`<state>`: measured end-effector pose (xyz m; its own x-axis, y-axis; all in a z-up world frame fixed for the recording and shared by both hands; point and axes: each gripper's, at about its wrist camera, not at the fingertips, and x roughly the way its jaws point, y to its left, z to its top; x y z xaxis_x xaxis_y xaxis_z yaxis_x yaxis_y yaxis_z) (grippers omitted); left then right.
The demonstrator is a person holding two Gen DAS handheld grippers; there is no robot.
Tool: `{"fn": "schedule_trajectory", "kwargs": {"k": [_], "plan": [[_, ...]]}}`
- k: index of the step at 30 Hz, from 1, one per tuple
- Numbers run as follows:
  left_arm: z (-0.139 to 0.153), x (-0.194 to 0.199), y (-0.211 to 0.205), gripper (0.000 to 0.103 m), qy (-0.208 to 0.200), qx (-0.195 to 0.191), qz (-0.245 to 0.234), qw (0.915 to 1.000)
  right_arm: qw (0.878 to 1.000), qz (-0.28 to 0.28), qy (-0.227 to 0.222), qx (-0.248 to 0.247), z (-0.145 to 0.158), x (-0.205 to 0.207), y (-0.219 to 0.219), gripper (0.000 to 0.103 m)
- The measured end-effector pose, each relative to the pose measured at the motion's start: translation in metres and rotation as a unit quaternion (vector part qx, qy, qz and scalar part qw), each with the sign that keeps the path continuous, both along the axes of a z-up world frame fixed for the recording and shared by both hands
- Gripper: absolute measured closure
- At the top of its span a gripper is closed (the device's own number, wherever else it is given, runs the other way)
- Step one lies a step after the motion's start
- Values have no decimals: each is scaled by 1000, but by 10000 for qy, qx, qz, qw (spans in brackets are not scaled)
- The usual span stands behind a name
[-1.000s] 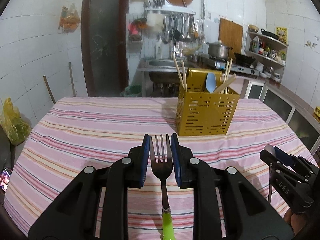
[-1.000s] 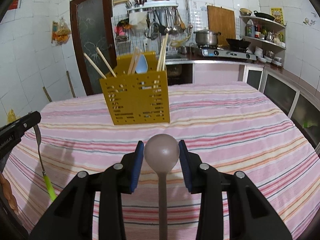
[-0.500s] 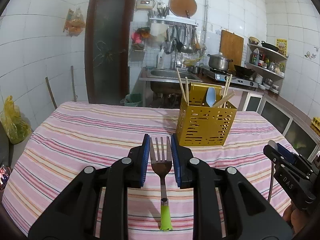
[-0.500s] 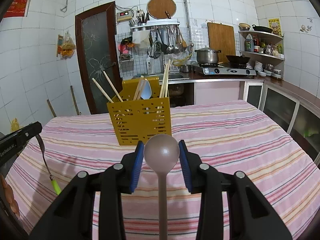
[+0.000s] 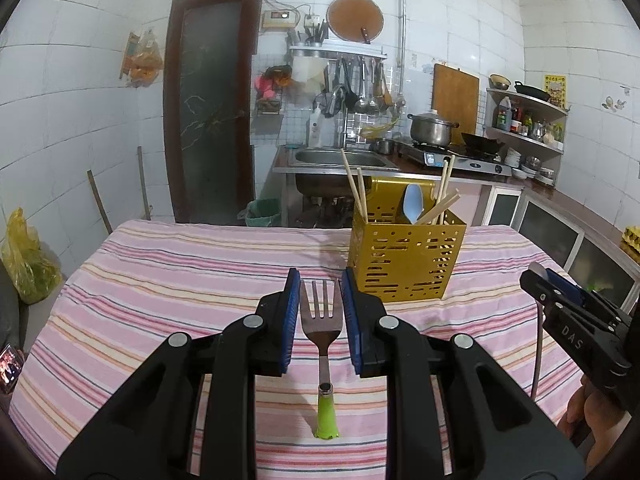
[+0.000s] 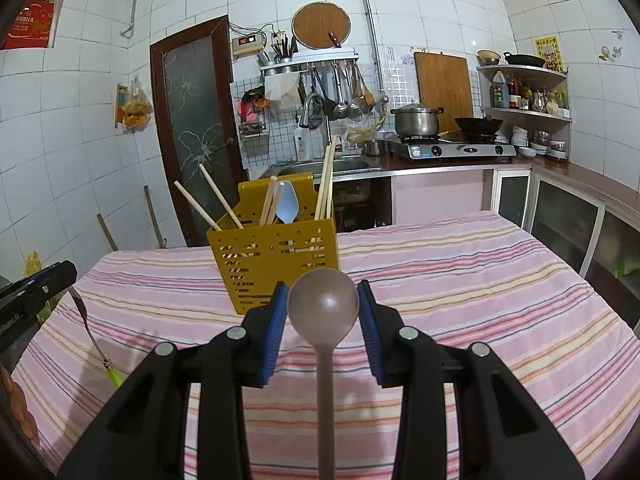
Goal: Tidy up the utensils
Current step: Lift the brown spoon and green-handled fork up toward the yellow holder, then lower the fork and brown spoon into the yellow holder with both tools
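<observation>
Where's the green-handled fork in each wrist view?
Left wrist: fork centre, low, between the left gripper's pads, handle hanging down.
Right wrist: fork at the left edge, hanging from the left gripper.
Shared landmark: yellow caddy.

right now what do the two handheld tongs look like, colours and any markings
Both the left tongs and right tongs are glossy black plastic with angular arms, round silver pivot bolts and ribbed blue pads lining the inner faces of the fingers. Seen from the side, the right one carries white lettering reading DAS. No cables or sleeves show.
</observation>
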<state>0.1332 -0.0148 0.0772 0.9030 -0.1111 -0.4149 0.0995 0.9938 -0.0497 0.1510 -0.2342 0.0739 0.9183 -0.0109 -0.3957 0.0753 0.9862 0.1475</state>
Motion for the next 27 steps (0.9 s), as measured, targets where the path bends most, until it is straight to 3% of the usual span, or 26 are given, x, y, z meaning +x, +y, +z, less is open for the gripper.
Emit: {"fn": "schedule_trajectory", "kwargs": {"k": [17,27], "plan": [[28,13,-5,83,-216,-123,-267,9993,9996,60,-156,222,20,25,-15,67],[66,39,-15,83,-494,-220,-473,9974,9986,64,-410,325,39,51,-26,67]]}}
